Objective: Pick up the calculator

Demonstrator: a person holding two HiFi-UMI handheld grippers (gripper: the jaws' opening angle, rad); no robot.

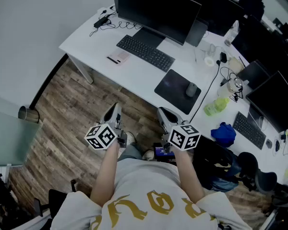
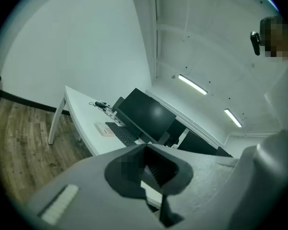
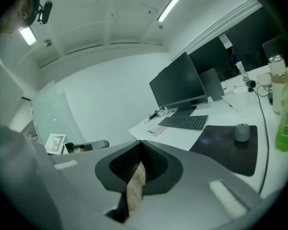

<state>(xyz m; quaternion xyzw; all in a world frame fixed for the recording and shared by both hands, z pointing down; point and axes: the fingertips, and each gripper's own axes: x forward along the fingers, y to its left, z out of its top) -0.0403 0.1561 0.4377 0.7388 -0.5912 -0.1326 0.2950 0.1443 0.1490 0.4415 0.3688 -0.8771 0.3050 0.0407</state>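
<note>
The calculator is a small pale slab lying flat on the white desk, just left of the black keyboard. It also shows in the left gripper view as the calculator and in the right gripper view as the calculator. My left gripper and right gripper are held side by side over the wooden floor, well short of the desk's near edge. Both point toward the desk. Each has its jaws closed tip to tip, with nothing held.
On the desk stand a black monitor, a dark mouse pad with a grey mouse, a green bottle and cables. A blue cloth lies to the right. A metal bin stands by the left wall.
</note>
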